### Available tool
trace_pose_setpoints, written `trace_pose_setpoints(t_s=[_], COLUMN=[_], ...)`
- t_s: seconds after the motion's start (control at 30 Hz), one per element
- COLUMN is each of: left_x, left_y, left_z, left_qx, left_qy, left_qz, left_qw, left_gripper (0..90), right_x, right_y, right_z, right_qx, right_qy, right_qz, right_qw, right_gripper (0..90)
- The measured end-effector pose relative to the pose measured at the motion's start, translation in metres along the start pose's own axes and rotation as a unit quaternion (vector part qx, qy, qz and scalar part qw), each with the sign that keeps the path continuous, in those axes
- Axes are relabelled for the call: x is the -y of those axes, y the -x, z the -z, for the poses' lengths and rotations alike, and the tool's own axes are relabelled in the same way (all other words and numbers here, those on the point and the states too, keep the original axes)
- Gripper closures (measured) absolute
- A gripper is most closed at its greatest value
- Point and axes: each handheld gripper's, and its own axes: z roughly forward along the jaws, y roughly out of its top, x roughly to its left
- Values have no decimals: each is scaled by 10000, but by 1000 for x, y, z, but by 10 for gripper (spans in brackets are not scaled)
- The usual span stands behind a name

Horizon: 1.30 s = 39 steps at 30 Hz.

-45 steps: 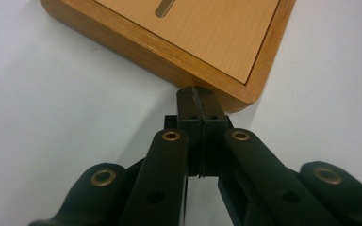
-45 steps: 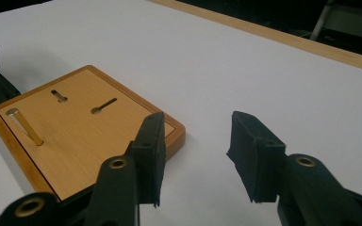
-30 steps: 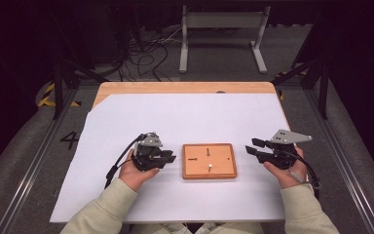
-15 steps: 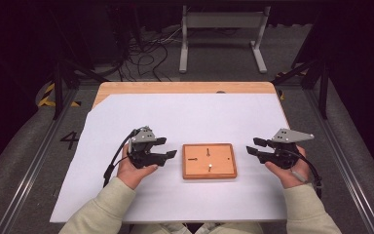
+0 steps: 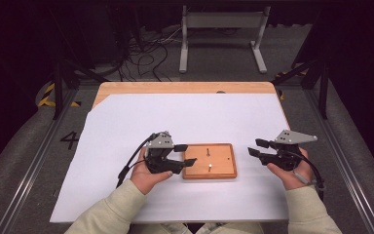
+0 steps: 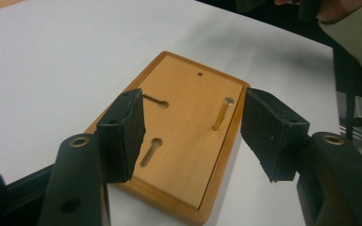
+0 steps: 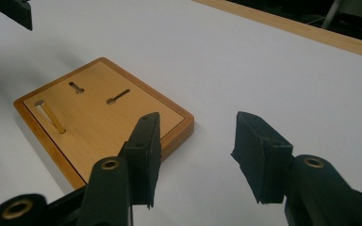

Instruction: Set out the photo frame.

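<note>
The stiff, flat wooden board [image 5: 209, 161] is straddled by the wide left claw [image 6: 193, 136], best pinched across its edges, while the right claw [image 5: 255, 148], wide, is held beside it.

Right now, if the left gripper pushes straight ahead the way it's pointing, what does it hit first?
Probably the wooden board: the left gripper, open, already straddles its near end, so the brass peg would follow.

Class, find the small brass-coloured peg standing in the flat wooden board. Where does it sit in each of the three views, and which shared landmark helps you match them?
High view: brass-coloured peg, lower middle of the wooden board.
Left gripper view: peg right of centre, between the open jaws.
Right gripper view: peg at left, near the board's left edge.
Shared landmark: the keyhole slots beside it.
</note>
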Motion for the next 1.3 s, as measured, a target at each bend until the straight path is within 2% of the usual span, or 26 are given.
trace_pose_setpoints(t_s=[0.27,0.5,0.57,0.67,0.77,0.9,0.97,1.03,1.2,1.3], left_x=[-3,-5,-5,-4,-1,3,5,7,10,12], left_y=[7,17,18,17,18,15,14,14,17,18], left_z=[-17,-34,-38,-46,-53,-62,-66,-69,-74,-78], left_qx=[142,165,128,249,232,281,303,316,258,57], left_qy=[-75,-1,12,-99,-156,-197,-289,-382,-443,-518], left_qz=[-49,-257,-240,-113,-148,-44,-57,-131,-224,-422], left_qw=[9999,9995,9996,9996,9995,9994,9991,9987,9984,9977], left_gripper=[379,402,404,399,423,430,429,474,570,660], right_x=[1,1,1,1,1,2,2,2,2,2], right_y=[0,0,0,0,0,0,0,0,0,-1], right_z=[0,-1,-1,-1,0,-1,-1,-1,-1,-2], right_qx=[-22,-42,-49,-51,-56,-66,-75,-75,-76,-84], right_qy=[-4,-12,-12,-5,7,-14,-6,-7,-11,-20], right_qz=[-27,-38,-39,-41,-41,-52,-43,-45,-41,-37], right_qw=[10000,10000,10000,10000,10000,10000,10000,10000,10000,10000], right_gripper=[519,519,518,517,517,516,514,513,513,513])
